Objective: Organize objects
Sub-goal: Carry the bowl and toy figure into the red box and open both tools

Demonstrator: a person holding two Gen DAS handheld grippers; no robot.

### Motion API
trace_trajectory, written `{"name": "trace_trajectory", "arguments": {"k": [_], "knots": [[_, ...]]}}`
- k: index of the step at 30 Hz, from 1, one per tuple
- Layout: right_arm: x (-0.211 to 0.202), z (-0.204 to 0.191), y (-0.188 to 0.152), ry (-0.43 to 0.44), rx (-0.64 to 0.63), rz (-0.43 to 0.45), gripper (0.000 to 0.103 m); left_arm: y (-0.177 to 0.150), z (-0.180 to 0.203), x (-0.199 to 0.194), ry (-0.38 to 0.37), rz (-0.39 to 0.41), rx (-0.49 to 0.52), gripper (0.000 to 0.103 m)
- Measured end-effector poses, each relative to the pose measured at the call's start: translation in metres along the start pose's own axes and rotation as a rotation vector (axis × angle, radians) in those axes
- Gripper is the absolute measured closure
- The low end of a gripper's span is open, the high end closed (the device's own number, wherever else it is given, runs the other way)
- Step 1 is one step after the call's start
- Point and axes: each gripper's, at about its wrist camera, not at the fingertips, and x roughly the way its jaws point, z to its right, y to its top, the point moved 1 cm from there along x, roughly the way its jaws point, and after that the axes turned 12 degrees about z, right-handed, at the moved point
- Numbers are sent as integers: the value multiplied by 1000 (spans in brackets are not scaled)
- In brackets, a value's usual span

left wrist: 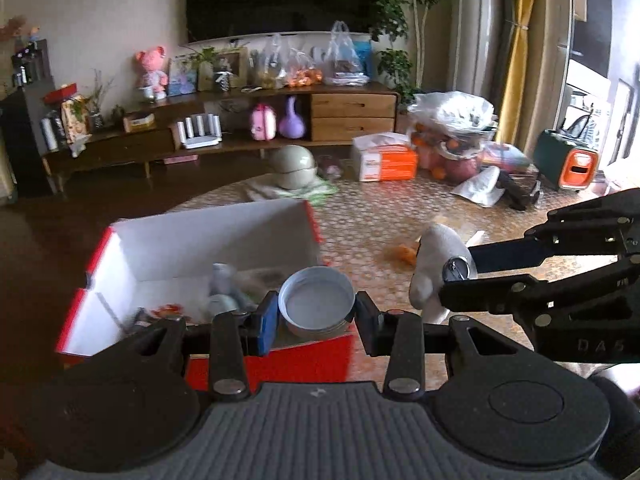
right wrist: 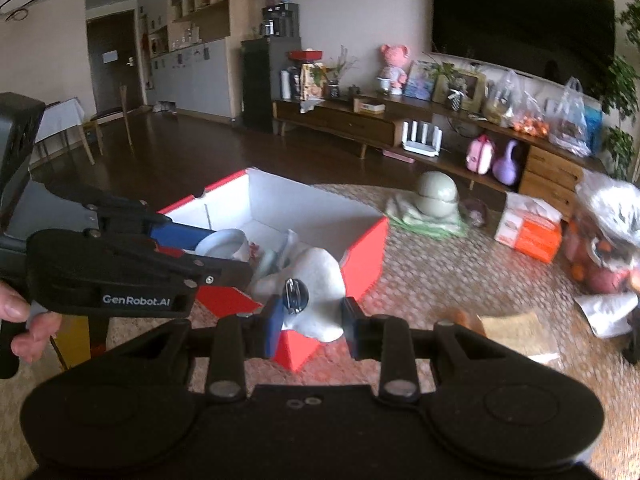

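Both tools grip loads: left tool (left wrist: 316,312) a tin (left wrist: 317,302), right tool (right wrist: 310,322) a plush (right wrist: 320,292).

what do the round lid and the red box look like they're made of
Round lid: looks like thin metal, dull silver-grey with a rolled rim, though light plastic can't be ruled out. Red box: seemingly cardboard, matte red outside, plain white inside, with folded corner flaps and thin straight walls.

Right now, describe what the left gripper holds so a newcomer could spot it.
Find the red cardboard box with white inside on the patterned mat. Just above its near red wall, the left gripper clamps a shallow round metal tin. Unlike the lumpy white plush in the right gripper, it is rigid, silvery and open-topped.
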Motion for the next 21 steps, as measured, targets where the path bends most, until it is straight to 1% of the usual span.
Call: {"name": "trace_trajectory", "arguments": {"k": [6,11,14,17,21], "knots": [[27,-20,13,17,-25,1,72,4,-35,-7,50,-3,7,64],[54,-28,20,12,-37,-7,72,3,-58,-2,95,-12,34,64],[69,-31,23,16,-35,-18,72,1,-74,6,122,-22,30,64],[86,-35,23,14,-34,-34,72,-2,-89,17,151,-25,47,64],[109,-38,18,17,-33,-64,72,-7,-111,37,181,-54,31,64]]}}
